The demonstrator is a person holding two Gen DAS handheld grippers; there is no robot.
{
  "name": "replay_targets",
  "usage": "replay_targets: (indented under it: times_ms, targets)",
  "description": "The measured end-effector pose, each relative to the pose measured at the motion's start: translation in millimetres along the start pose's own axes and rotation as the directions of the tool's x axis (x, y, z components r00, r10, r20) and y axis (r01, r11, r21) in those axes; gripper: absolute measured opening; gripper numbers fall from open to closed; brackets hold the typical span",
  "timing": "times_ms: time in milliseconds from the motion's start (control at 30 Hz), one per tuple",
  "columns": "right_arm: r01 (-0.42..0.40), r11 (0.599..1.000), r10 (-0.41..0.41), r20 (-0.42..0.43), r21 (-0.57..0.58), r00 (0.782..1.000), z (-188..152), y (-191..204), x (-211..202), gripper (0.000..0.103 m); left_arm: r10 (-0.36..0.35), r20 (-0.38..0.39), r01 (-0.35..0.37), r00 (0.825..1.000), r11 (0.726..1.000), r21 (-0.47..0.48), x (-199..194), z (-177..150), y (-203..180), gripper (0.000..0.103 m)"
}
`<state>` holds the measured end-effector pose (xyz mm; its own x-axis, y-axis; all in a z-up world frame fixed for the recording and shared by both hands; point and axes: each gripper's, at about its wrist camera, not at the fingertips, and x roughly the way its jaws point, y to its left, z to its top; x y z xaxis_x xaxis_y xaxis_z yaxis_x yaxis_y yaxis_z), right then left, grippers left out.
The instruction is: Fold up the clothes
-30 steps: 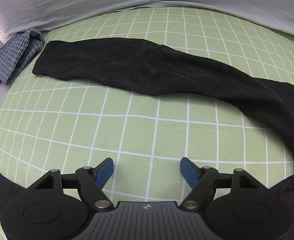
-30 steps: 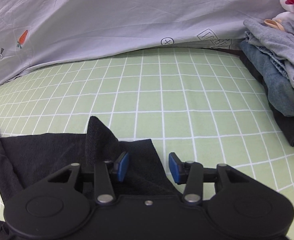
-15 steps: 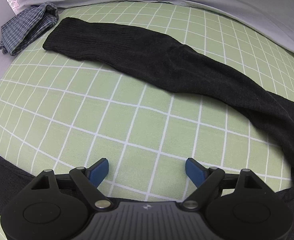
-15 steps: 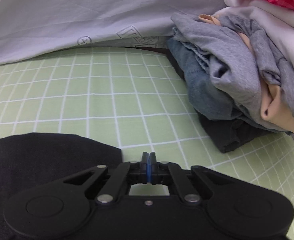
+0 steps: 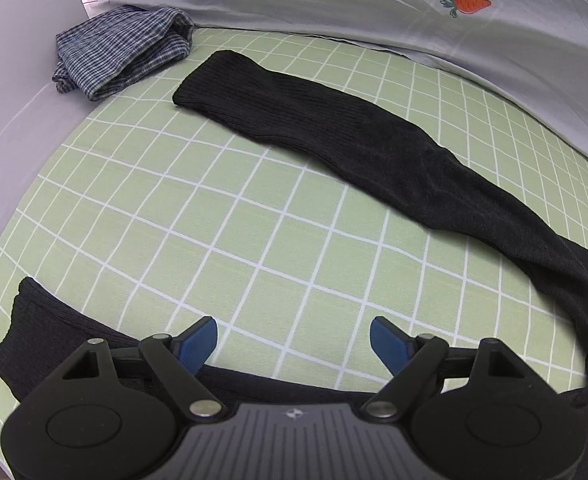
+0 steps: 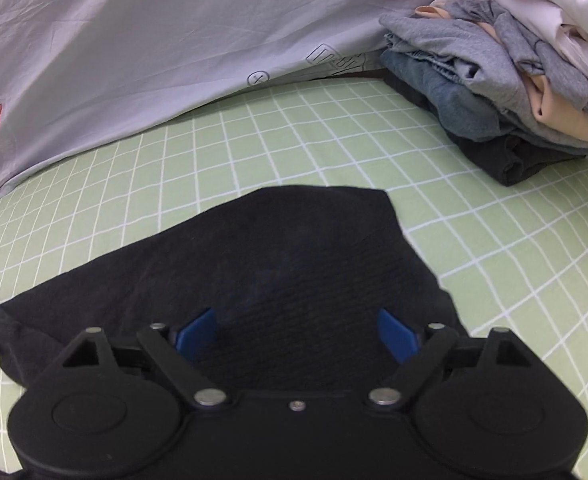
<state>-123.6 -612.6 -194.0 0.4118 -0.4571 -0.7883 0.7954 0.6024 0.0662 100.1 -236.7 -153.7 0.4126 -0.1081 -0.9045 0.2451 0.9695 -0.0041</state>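
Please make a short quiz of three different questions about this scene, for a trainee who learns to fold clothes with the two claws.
1. True or false: the right claw is shut on the black sweater.
2. What lies beside the cuff of the sleeve in the left view? A) plaid garment B) red towel C) shoe
3. Fill in: the pile of folded clothes rests on the green checked ____.

Key: 1 false, both claws, also the left claw, are open; 2 A; 3 sheet.

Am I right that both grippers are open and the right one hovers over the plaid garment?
Not quite. Both are open, but the right gripper hovers over the black sweater, as the right wrist view shows. The plaid garment lies far off in the left wrist view.
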Motion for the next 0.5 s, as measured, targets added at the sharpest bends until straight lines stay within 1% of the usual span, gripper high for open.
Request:
replay_targets:
  times_ms: [33,67,100,167,267,367,500]
  targets:
    - [-0.002,1.000,0.002,-0.005,0.009,1.000,-9.4,9.8,-3.3,0.093,0.006,0.009,-0.006,1.000,1.000,0.005,-1.7,3.2,8.4,0.084]
    - [-0.006,1.000,0.006,-0.005,0.020,1.000,-18.1,18.1,-6.9,0.099,0.010,0.017,-0.010,1.000,1.000,0.010,-2.8,6.5,16.8,0.084]
    - [-0.006,1.000,0.006,-0.005,0.027,1.000,-26.2,26.3,-10.2,0.103,0.013,0.025,-0.014,1.000,1.000,0.015,-3.8,9.8,25.3,0.084]
    - [0.014,0.999,-0.014,-0.003,0.032,1.000,-40.1,40.9,-14.6,0.103,0.009,0.040,-0.010,0.999,1.000,0.017,-3.4,16.3,45.1,0.084]
    - [0.069,0.995,-0.070,0.009,0.069,0.998,-48.9,54.4,-15.5,0.103,0.002,0.059,-0.003,0.998,1.000,0.014,-0.2,27.1,74.5,0.084]
    - [0.126,0.986,-0.129,0.023,0.112,0.991,-55.2,66.0,-15.7,0.103,-0.015,0.060,0.016,0.998,1.000,-0.006,14.3,42.6,100.7,0.084]
    - [0.181,0.969,-0.191,0.046,0.167,0.980,-59.6,73.1,-15.0,0.103,-0.041,0.063,0.040,0.997,0.999,0.007,35.5,68.6,121.5,0.084]
